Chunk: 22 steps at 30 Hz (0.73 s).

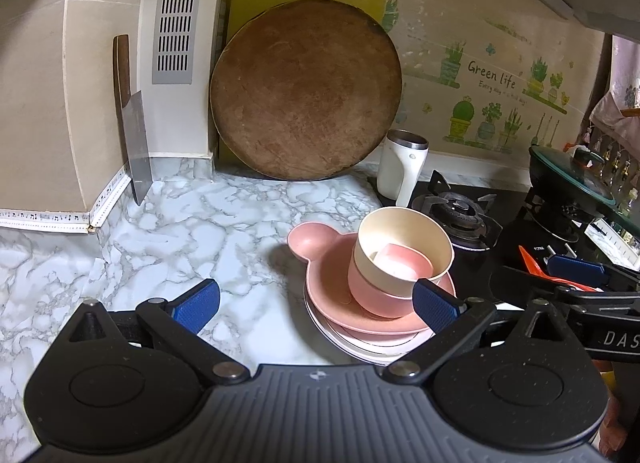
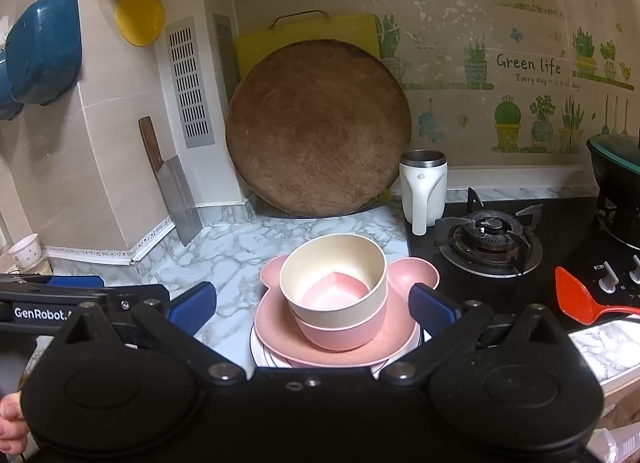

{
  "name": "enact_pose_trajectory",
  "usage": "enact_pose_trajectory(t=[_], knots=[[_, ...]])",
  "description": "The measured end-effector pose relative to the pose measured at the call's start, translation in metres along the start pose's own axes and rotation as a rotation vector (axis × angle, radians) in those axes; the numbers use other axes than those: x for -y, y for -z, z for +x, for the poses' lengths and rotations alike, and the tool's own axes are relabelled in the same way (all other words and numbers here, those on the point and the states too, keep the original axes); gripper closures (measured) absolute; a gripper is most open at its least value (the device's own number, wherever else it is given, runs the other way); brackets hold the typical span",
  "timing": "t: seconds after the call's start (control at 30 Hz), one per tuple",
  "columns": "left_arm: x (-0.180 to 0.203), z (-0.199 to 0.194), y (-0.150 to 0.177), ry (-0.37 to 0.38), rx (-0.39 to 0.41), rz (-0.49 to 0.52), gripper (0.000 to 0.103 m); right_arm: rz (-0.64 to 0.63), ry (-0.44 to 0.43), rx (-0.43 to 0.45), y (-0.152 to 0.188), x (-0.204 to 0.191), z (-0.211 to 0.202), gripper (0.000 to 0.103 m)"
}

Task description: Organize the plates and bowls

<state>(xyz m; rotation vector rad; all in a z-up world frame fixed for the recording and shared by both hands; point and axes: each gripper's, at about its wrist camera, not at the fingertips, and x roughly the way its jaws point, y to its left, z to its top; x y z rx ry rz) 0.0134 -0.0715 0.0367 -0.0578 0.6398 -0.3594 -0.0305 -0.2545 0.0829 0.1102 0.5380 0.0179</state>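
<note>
A stack of dishes stands on the marble counter [image 1: 192,223]. From the bottom: white plates [image 1: 360,347], a pink bear-eared plate [image 1: 320,263], a pink bowl [image 1: 376,295], a cream bowl [image 1: 400,231] and a small pink square dish [image 1: 404,259] inside it. The stack also shows in the right wrist view: pink plate [image 2: 276,327], pink bowl [image 2: 340,331], cream bowl [image 2: 336,255], square dish [image 2: 336,291]. My left gripper [image 1: 316,303] is open and empty, left of the stack. My right gripper [image 2: 312,303] is open and empty, its jaws either side of the stack, just in front of it.
A round wooden board [image 1: 304,91] and yellow board [image 2: 308,31] lean on the back wall. A cleaver [image 1: 138,143] leans at the left. A white mug [image 1: 402,169], gas burner [image 2: 488,243], black pot [image 1: 572,187] and red spatula [image 2: 584,303] lie to the right.
</note>
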Motion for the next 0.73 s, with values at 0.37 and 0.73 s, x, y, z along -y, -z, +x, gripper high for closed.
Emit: enact_pose_trajectory(t=[0.37, 0.73], knots=[[0.0002, 0.0059, 0.0054, 0.022, -0.036, -0.013, 0.0, 0.009, 0.007, -0.015, 0.0009, 0.001, 0.0018, 0.0], [-0.0017, 0.0064, 0.0072, 0.032, -0.042, -0.024, 0.0, 0.019, 0.004, -0.027, -0.0009, -0.0008, 0.0071, 0.0]])
